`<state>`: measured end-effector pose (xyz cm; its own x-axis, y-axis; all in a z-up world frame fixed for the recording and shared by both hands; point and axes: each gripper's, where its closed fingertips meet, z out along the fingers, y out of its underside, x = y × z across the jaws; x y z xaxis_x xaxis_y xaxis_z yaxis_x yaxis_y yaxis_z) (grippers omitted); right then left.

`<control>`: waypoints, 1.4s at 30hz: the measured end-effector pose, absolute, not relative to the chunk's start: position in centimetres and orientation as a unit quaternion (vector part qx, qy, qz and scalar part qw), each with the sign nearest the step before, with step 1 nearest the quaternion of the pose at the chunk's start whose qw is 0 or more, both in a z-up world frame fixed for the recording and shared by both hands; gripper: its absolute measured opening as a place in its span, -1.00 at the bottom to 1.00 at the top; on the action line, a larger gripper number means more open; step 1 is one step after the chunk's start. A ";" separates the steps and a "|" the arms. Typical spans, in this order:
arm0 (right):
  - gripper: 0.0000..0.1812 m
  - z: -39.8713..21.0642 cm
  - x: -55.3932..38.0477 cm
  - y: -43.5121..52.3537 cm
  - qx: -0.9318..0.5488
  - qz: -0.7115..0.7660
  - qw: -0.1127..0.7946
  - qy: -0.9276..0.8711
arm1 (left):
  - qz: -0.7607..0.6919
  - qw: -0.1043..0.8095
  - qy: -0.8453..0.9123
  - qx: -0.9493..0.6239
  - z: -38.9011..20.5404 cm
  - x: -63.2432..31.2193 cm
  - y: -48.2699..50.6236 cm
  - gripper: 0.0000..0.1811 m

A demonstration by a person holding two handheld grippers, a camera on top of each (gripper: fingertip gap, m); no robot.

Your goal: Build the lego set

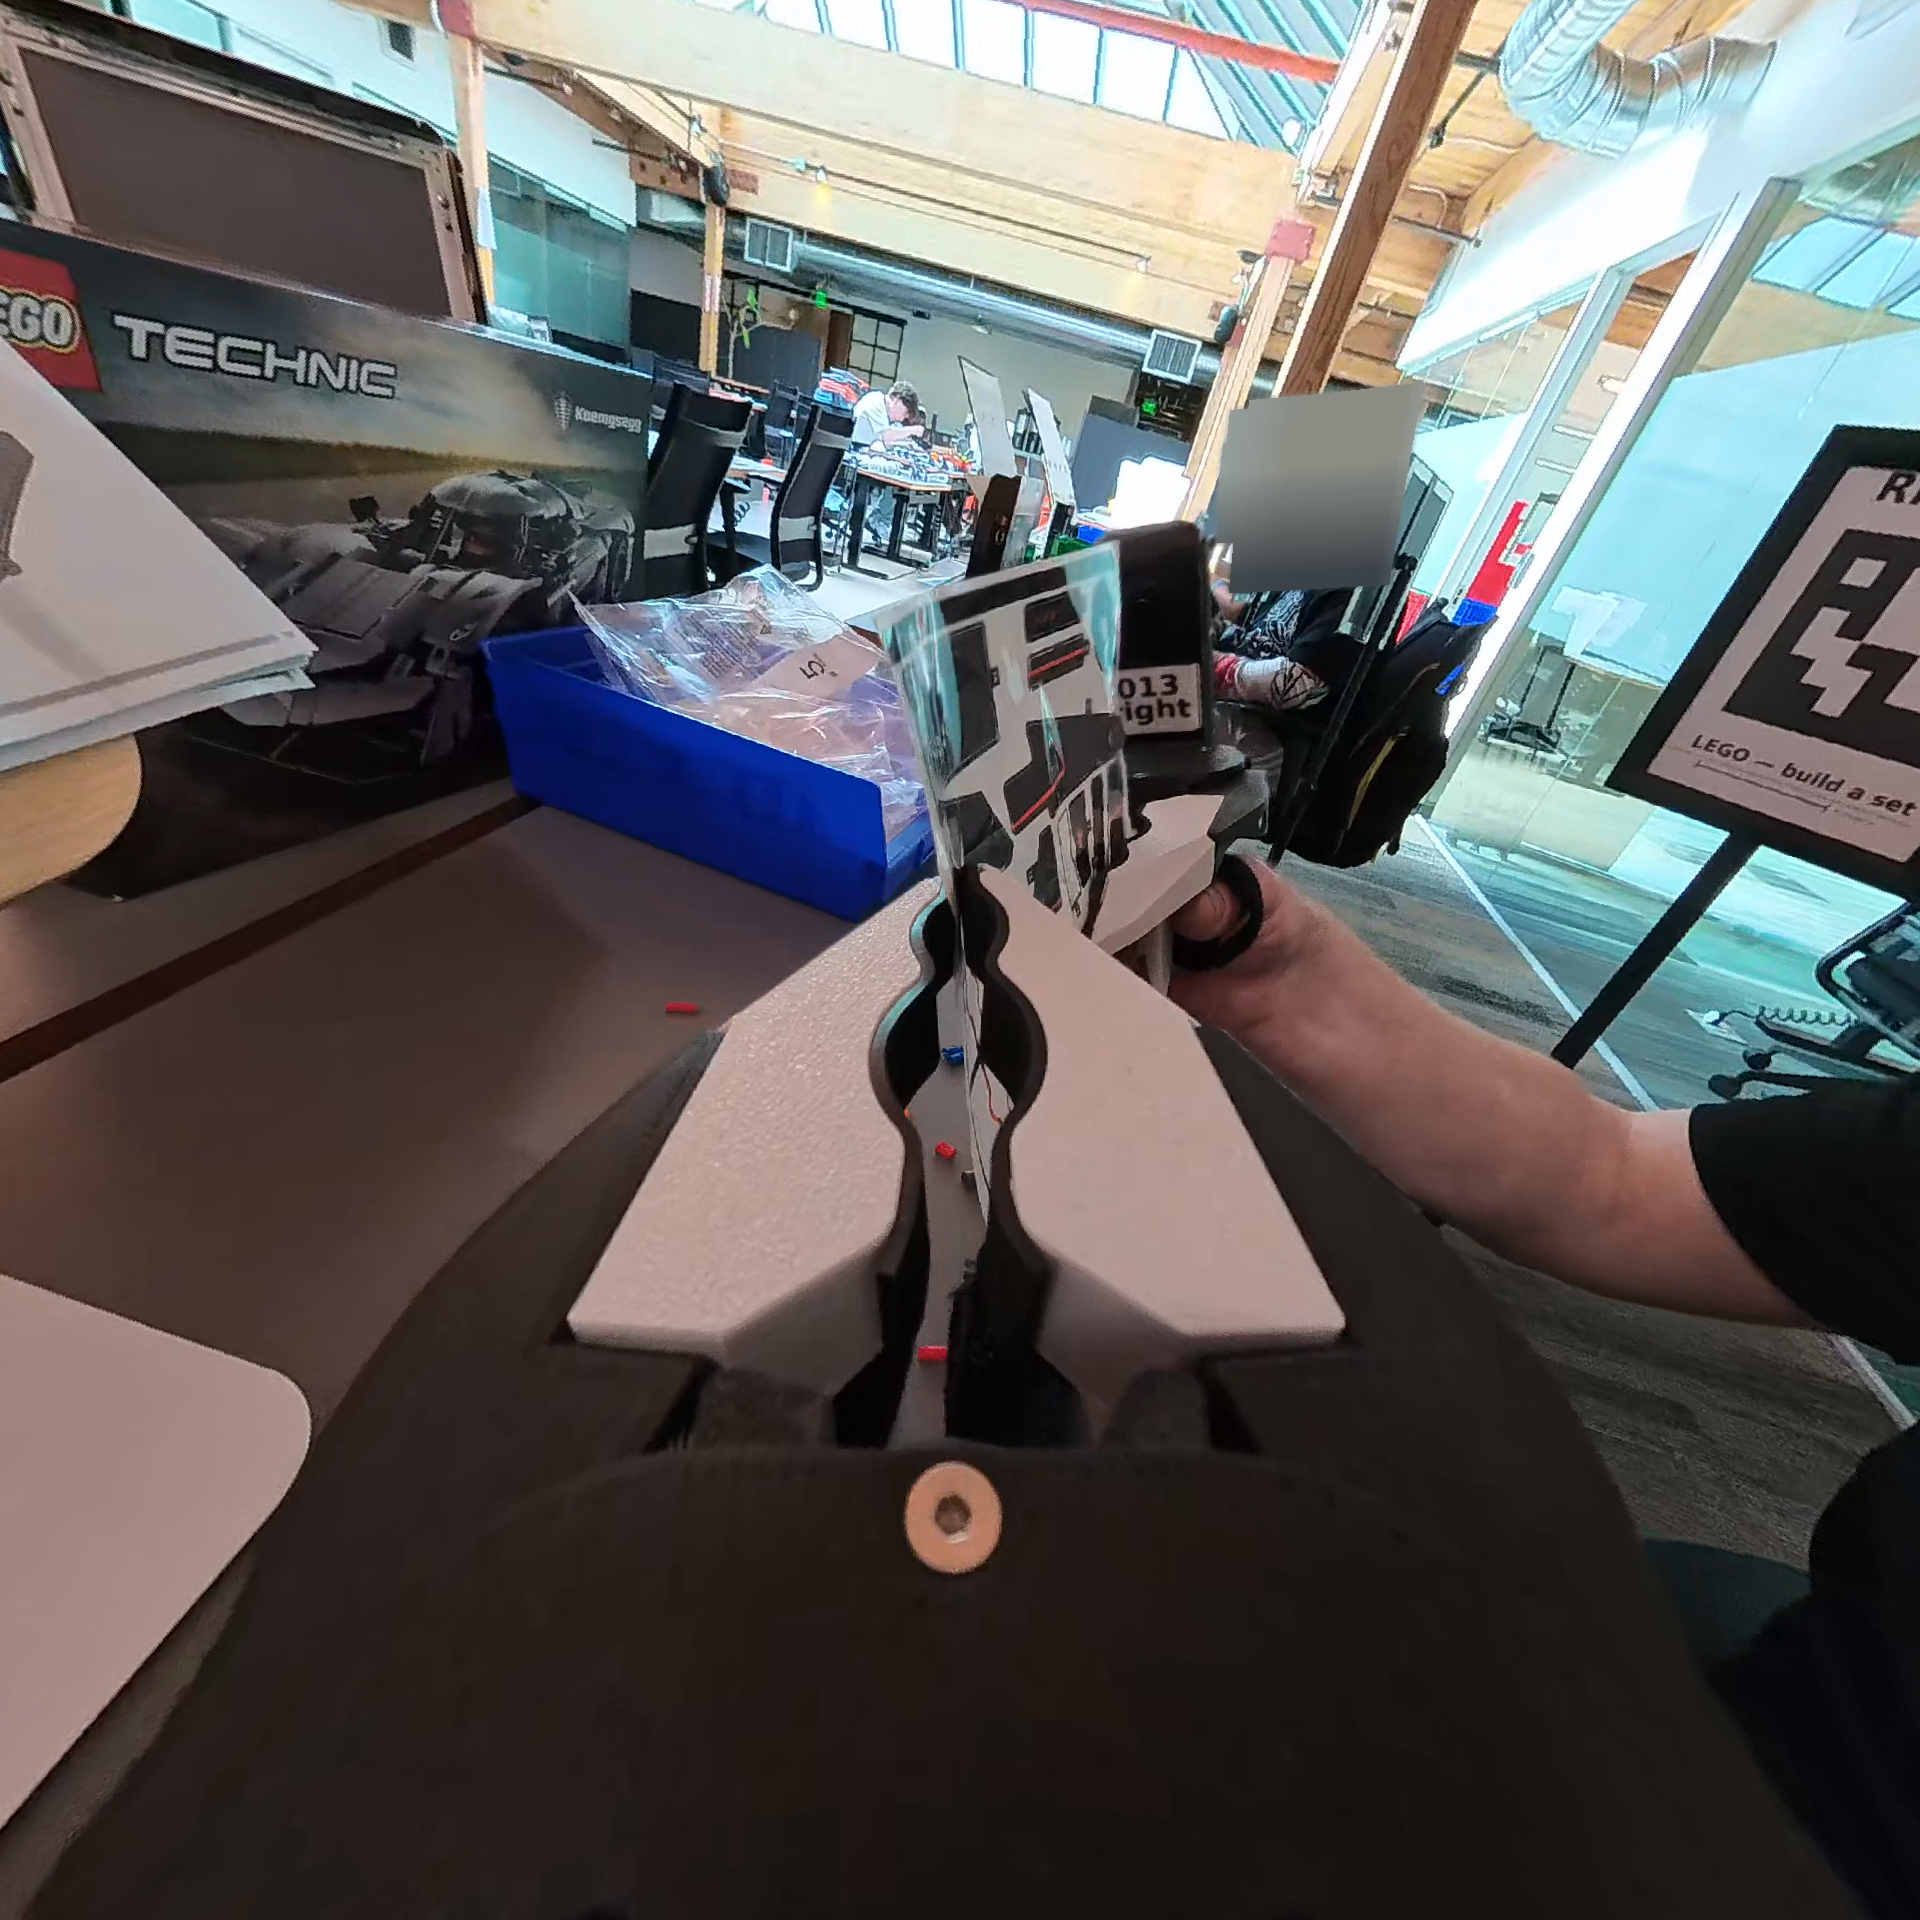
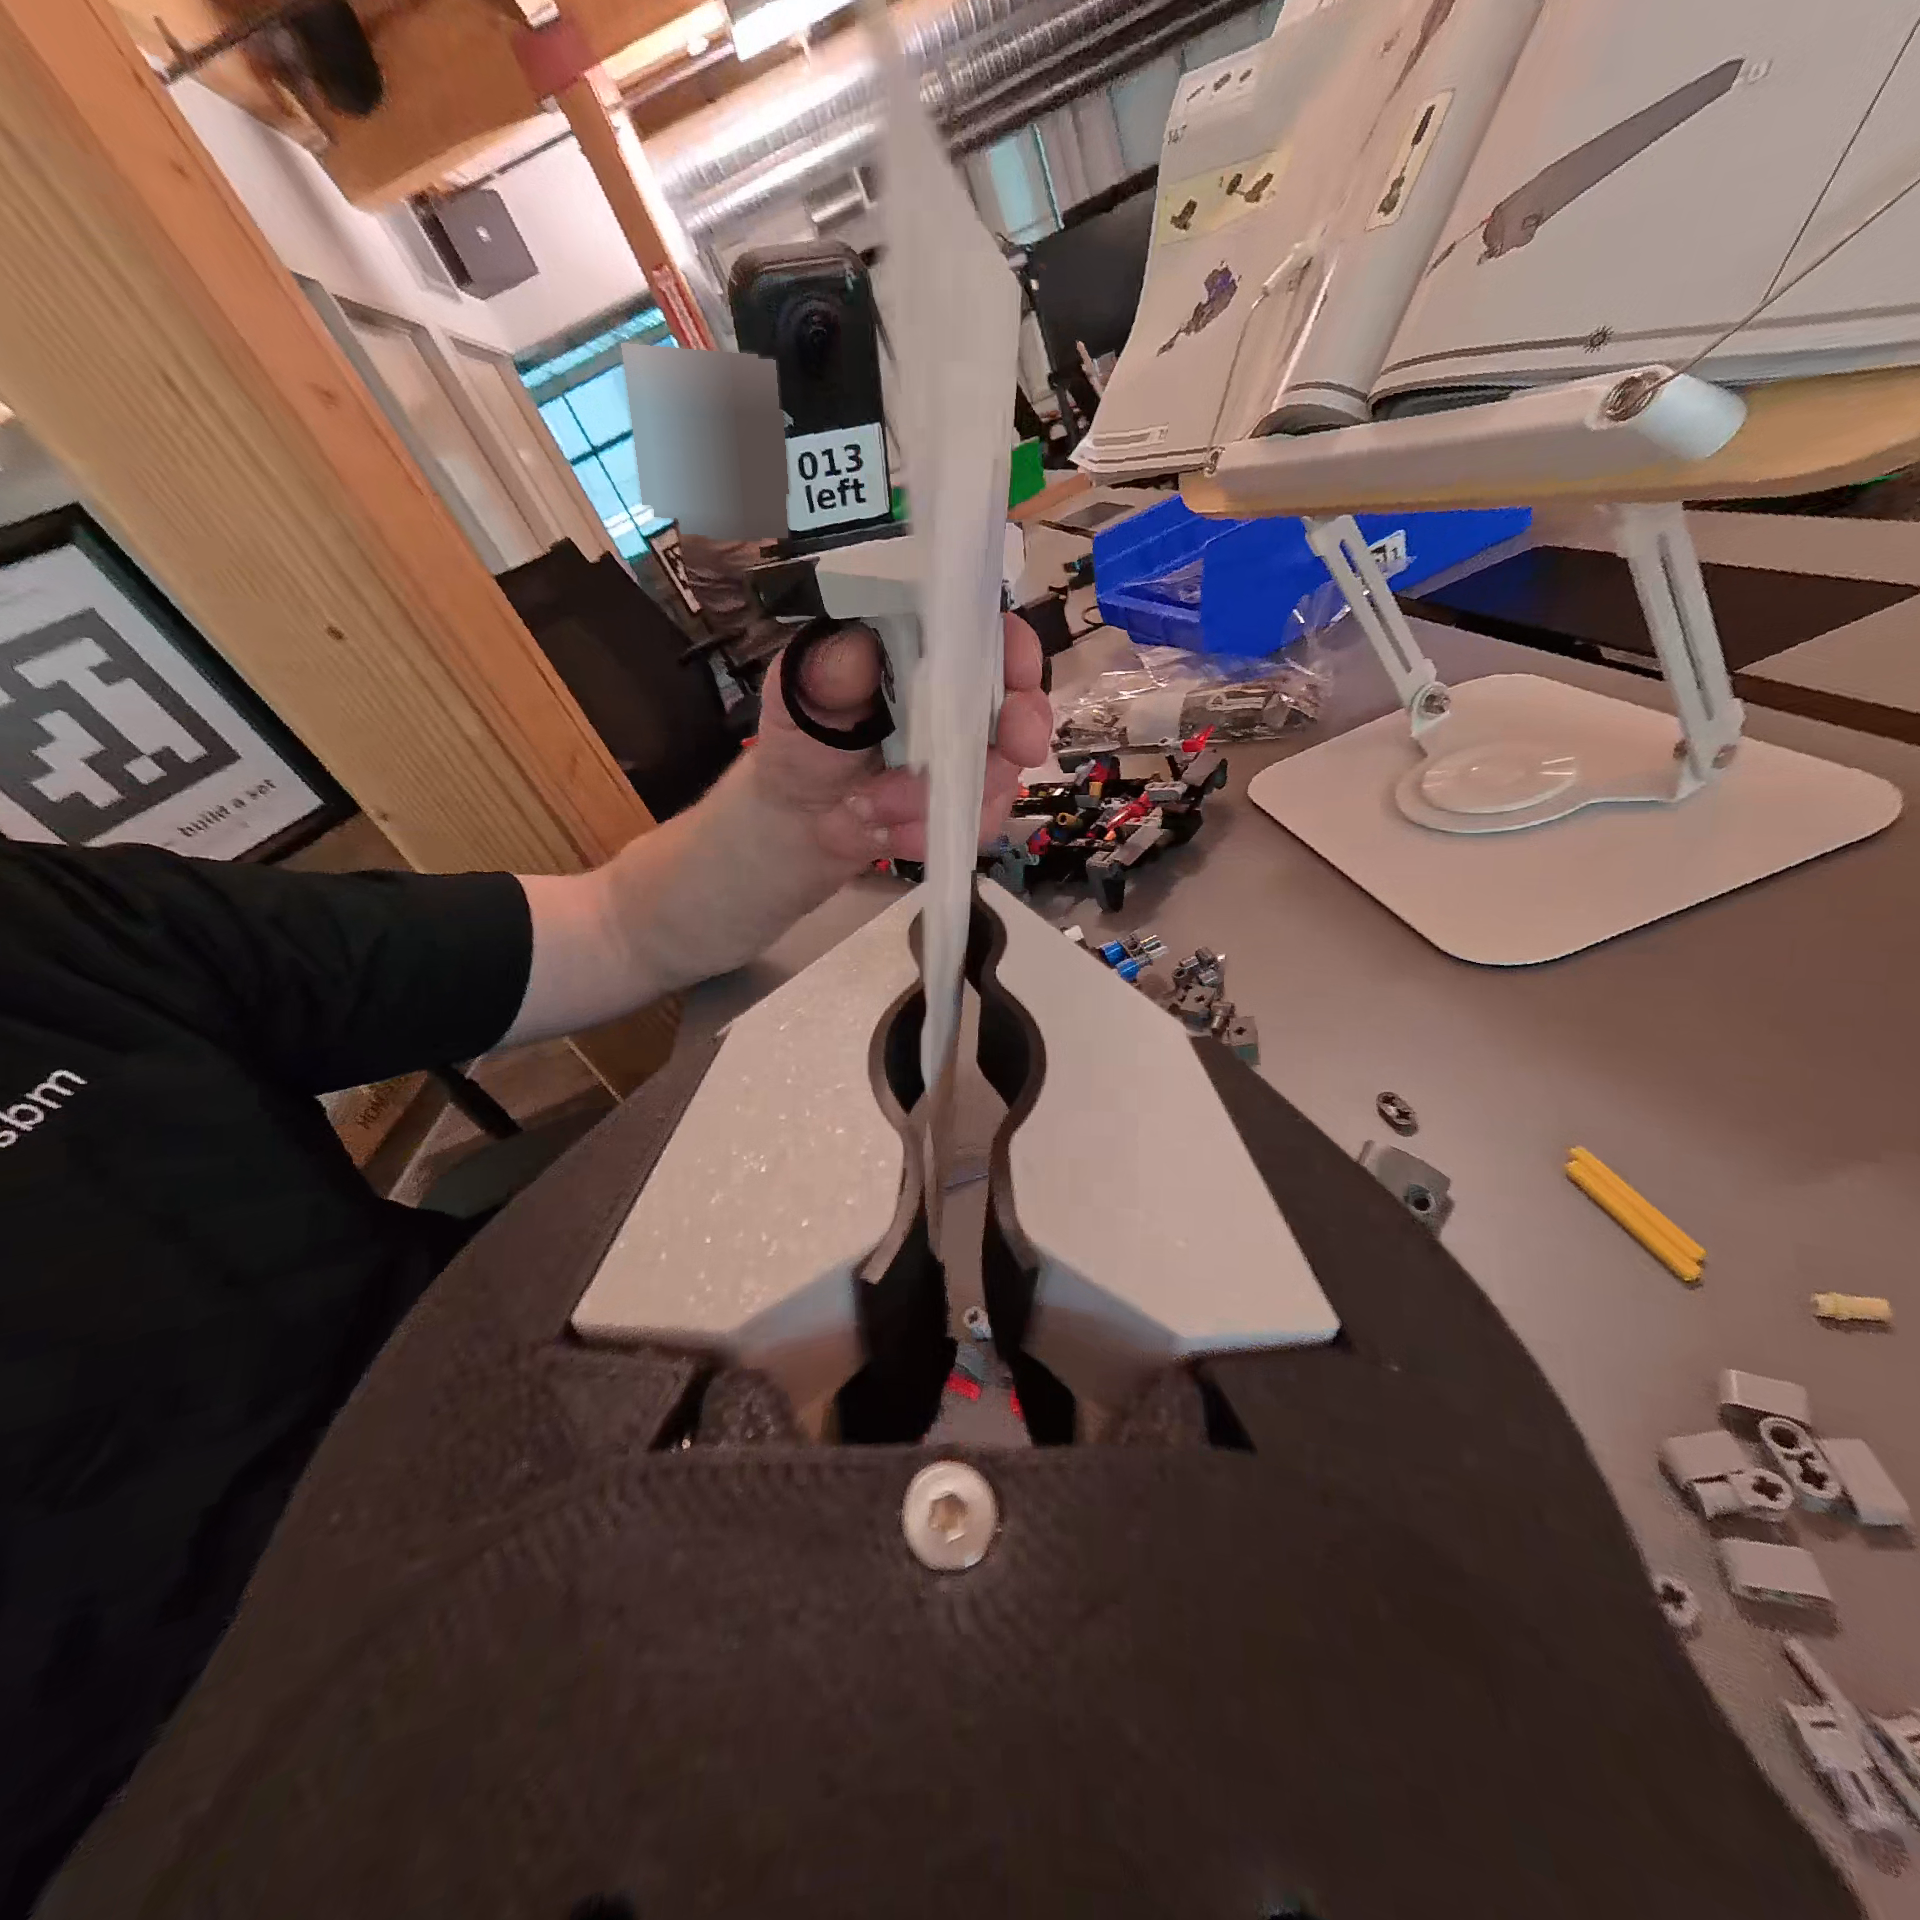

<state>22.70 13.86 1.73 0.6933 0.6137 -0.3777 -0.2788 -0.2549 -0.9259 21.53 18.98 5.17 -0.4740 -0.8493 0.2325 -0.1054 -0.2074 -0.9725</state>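
Note:
A sticker sheet (image 1: pixel 1023 717) stands upright between both grippers. Its printed side, with black and red stickers, faces the left wrist view. Its plain white back (image 2: pixel 961 540), blurred, faces the right wrist view. My left gripper (image 1: pixel 961 899) is shut on the sheet's lower edge, and it shows in the right wrist view (image 2: pixel 883 592) behind the sheet, held by a hand. My right gripper (image 2: pixel 961 909) is shut on the same sheet, and one of its fingers (image 1: pixel 1153 852) shows behind the sheet in the left wrist view. A partly built dark model (image 2: pixel 1122 821) lies on the table beyond.
A blue bin (image 1: pixel 686 769) with clear bags and the set's box (image 1: pixel 364 499) stand at the back. An open instruction booklet (image 2: pixel 1558 208) rests on a white stand (image 2: pixel 1558 831). Loose grey parts (image 2: pixel 1766 1475), yellow axles (image 2: pixel 1636 1210) and small red pins (image 1: pixel 678 1008) lie on the table. Tip to tip, the grippers are about 7 centimeters apart.

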 end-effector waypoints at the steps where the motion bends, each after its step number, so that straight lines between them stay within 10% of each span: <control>1: -1.00 1.7 22.7 13.8 -0.695 0.379 0.599 -0.120 | -0.651 0.285 0.561 -0.425 5.2 21.5 18.9 -1.00; 9: -1.00 3.1 23.5 12.9 -0.666 0.403 0.618 -0.109 | -0.662 0.227 0.571 -0.428 4.2 21.6 18.2 -0.57; 16: -1.00 3.5 24.2 12.5 -0.658 0.412 0.622 -0.098 | -0.637 0.201 0.616 -0.418 1.9 21.7 16.2 -1.00; 26: -0.65 3.2 24.8 12.9 -0.659 0.411 0.625 -0.074 | -0.652 0.203 0.602 -0.413 2.7 21.6 16.2 -1.00; 30: -1.00 3.5 24.5 12.5 -0.654 0.402 0.634 -0.093 | -0.655 0.201 0.599 -0.413 2.7 21.6 16.4 -1.00; 42: -1.00 3.6 24.4 12.6 -0.658 0.396 0.634 -0.093 | -0.680 0.211 0.588 -0.384 3.5 21.2 16.2 -1.00</control>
